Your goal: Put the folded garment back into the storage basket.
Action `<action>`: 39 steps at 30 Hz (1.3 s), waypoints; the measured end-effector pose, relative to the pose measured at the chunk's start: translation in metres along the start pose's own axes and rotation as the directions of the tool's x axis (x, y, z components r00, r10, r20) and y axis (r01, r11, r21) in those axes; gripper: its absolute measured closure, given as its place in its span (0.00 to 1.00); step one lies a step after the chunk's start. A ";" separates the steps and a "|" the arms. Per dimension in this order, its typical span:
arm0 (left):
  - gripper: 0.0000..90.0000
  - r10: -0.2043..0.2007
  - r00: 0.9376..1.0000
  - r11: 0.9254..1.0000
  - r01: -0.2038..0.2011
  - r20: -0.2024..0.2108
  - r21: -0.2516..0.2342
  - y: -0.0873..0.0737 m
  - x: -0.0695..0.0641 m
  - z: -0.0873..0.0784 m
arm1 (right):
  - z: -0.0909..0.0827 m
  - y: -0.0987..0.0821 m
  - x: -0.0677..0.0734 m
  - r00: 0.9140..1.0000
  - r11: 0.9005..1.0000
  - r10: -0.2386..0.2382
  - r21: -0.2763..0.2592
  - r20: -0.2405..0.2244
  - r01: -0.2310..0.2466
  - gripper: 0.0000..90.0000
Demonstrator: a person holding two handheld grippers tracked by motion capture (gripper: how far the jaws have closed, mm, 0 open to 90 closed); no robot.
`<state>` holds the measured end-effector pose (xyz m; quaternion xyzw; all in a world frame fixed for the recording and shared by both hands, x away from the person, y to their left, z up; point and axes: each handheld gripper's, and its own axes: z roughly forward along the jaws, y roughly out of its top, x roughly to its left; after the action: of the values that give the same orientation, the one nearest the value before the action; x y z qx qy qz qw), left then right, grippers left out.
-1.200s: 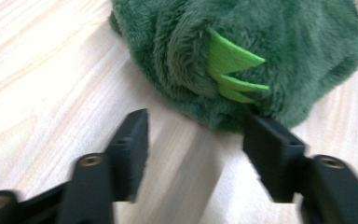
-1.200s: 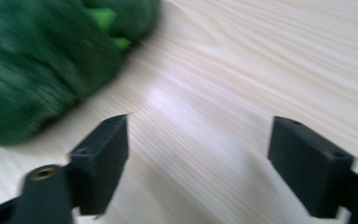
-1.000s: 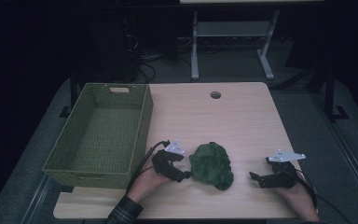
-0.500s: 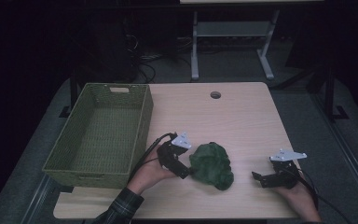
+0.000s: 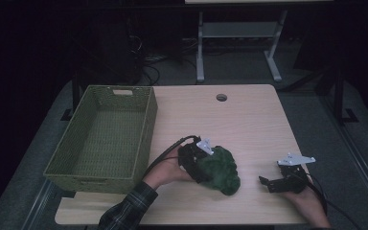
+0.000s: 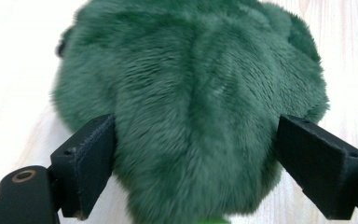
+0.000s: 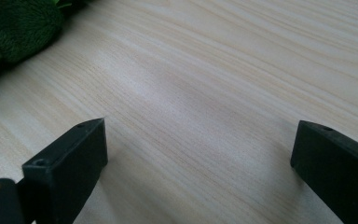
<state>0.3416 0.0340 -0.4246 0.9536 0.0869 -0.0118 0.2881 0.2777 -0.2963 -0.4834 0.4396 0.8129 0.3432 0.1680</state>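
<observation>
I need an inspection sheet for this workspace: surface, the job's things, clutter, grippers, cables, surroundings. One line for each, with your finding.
Surface: light wooden table, with a round hole near the far edge.
Job's things: green plush toy lying on the table near the front; green woven basket at the left, nothing inside it.
Clutter: nothing seen.
Grippers: left hand-held gripper has just been opening and is open, its jaws on either side of the plush toy; right hand-held gripper open over bare wood, apart from the toy.
Cables: a black cable trails from the left gripper; another from the right.
Surroundings: dark room, grey floor, a white table frame behind.
</observation>
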 end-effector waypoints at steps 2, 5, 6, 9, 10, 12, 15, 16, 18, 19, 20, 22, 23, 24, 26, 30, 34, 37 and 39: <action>0.15 0.009 1.000 1.000 -0.009 0.006 0.008 0.001 0.000 0.004 | 0.000 0.000 0.000 1.000 1.000 0.001 0.000 0.000 -0.001 0.04; 0.15 0.016 1.000 1.000 -0.016 0.006 0.017 0.002 0.000 0.010 | 0.000 0.000 0.000 1.000 1.000 0.001 -0.001 0.000 -0.001 0.04; 0.15 0.016 1.000 1.000 -0.016 0.006 0.017 0.002 0.000 0.010 | 0.000 0.000 0.000 1.000 1.000 0.001 -0.001 0.000 -0.001 0.04; 0.15 0.019 1.000 0.999 -0.019 0.005 0.029 0.002 0.000 0.016 | 0.000 0.000 0.000 1.000 1.000 0.001 -0.002 0.001 -0.001 0.04; 0.15 0.016 1.000 0.999 -0.016 0.006 0.033 0.002 0.000 0.017 | 0.000 0.000 0.000 1.000 1.000 0.001 -0.001 0.001 -0.001 0.04; 0.15 0.018 1.000 0.999 -0.018 0.003 0.035 0.002 0.000 0.019 | 0.000 0.000 0.000 1.000 1.000 0.001 -0.002 0.001 -0.001 0.04; 0.14 0.023 1.000 0.998 -0.022 -0.005 0.067 0.002 0.000 0.025 | 0.000 0.000 0.000 1.000 1.000 0.002 -0.003 0.001 -0.002 0.04; 0.14 0.027 1.000 0.997 -0.026 -0.009 0.074 0.002 -0.001 0.026 | 0.000 0.000 0.000 1.000 1.000 0.002 -0.003 0.001 -0.002 0.04; 0.14 0.030 0.999 0.996 -0.029 -0.012 0.086 0.002 -0.001 0.028 | 0.000 0.000 0.000 1.000 1.000 0.002 -0.003 0.001 -0.002 0.04; 0.14 0.037 0.999 0.995 -0.035 -0.015 0.095 0.002 -0.001 0.029 | 0.000 0.000 0.000 1.000 1.000 0.002 -0.003 0.001 -0.002 0.04; 0.14 0.034 0.999 0.995 -0.032 -0.015 0.100 0.003 -0.002 0.030 | 0.000 0.000 0.000 1.000 1.000 0.003 -0.003 0.001 -0.003 0.04; 0.15 0.029 0.999 0.994 -0.027 -0.024 0.109 0.003 -0.002 0.032 | 0.000 0.000 0.000 1.000 1.000 0.002 -0.003 0.001 -0.002 0.05; 0.15 0.027 0.999 0.993 -0.024 -0.026 0.113 0.003 -0.003 0.033 | 0.000 0.000 0.000 1.000 1.000 0.003 -0.004 0.002 -0.003 0.05; 0.15 0.024 0.999 0.993 -0.021 -0.028 0.117 0.004 -0.003 0.034 | 0.000 0.000 0.000 1.000 1.000 0.003 -0.004 0.002 -0.003 0.05; 0.17 0.017 0.999 0.993 -0.014 -0.029 0.120 0.004 -0.002 0.034 | 0.000 0.000 0.000 1.000 1.000 0.003 -0.004 0.001 -0.003 0.05; 0.30 0.006 0.999 0.993 -0.002 -0.031 0.122 0.004 -0.001 0.031 | 0.000 0.000 0.000 1.000 1.000 0.003 -0.004 0.002 -0.003 0.05; 0.47 -0.007 1.000 0.993 0.010 -0.026 0.120 0.004 0.000 0.028 | 0.000 0.000 0.000 1.000 1.000 0.004 -0.004 0.003 -0.004 0.05; 0.56 -0.016 1.000 0.992 0.018 -0.014 0.127 0.005 0.001 0.027 | 0.000 0.000 0.000 1.000 1.000 0.004 -0.004 0.003 -0.004 0.05; 0.63 -0.024 1.000 0.991 0.024 -0.009 0.134 0.005 0.000 0.026 | 0.000 0.000 0.000 1.000 1.000 0.004 -0.004 0.003 -0.004 0.05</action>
<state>0.3436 0.0157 -0.4432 0.9697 0.0984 -0.0178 0.2227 0.2775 -0.2968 -0.4834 0.4414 0.8110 0.3446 0.1697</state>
